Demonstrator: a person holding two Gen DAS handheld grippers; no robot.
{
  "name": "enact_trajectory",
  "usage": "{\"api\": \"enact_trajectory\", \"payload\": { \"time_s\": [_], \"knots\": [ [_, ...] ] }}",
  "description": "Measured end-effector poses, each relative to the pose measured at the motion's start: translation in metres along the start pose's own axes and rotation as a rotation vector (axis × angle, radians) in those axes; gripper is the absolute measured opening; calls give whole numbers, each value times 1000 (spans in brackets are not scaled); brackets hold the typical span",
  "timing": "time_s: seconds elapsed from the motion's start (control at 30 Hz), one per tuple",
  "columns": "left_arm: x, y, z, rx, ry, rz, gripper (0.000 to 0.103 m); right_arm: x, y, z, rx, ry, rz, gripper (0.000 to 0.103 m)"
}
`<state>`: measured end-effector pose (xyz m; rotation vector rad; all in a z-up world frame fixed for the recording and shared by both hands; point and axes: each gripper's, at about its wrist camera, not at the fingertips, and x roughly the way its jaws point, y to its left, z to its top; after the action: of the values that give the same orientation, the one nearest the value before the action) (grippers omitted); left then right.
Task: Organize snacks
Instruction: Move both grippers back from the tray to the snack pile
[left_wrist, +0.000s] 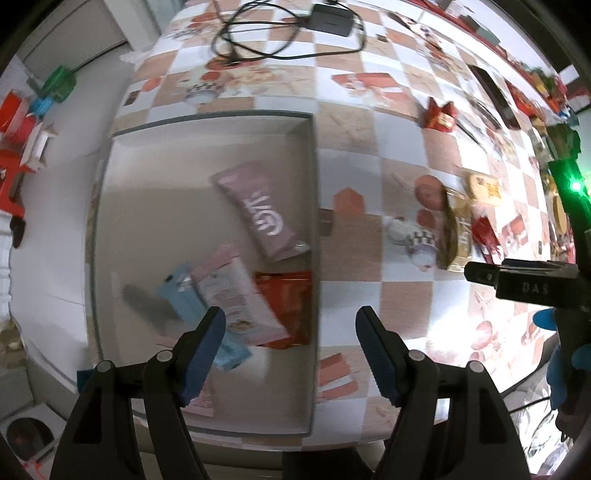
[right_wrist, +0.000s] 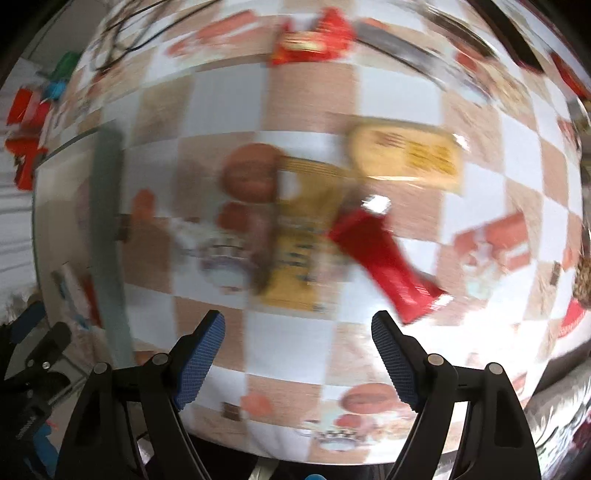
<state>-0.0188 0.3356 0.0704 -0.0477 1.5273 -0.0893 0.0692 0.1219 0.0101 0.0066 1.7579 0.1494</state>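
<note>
box (left_wrist: 207, 155): 12 o'clock half bare, pink packet (left_wrist: 258, 210) and piled packets (left_wrist: 236, 299) fill 3–6 o'clock | cloth (left_wrist: 351, 266) beside box wall bare | right gripper (right_wrist: 297, 350): bare cloth beneath, yellow packet (right_wrist: 299, 254) and red packet (right_wrist: 388, 266) crowd 12–1 o'clock

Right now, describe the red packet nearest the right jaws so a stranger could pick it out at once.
Start at the checkered tablecloth, to the right of the grey-rimmed box. A cluster of three wrappers lies there: a gold packet, a pale yellow packet and the long red packet. It is the only plain red one of the three, lying diagonally on the cluster's right side.
</note>
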Motion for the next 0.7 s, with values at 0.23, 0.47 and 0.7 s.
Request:
{"api": "enact_trajectory", "payload": {
  "time_s": [0.23, 0.47, 0.7],
  "knots": [
    [5, -32, 4, 59, 18, -9, 78, -1, -58, 1, 82, -9, -27, 103],
    [15, -56, 8, 90, 47, -7, 78, -3, -97, 14, 161, -22, -41, 103],
    [26, -82, 11, 120, 78, -17, 78, -7, -136, 37, 206, -29, -52, 103]
  ]
}}
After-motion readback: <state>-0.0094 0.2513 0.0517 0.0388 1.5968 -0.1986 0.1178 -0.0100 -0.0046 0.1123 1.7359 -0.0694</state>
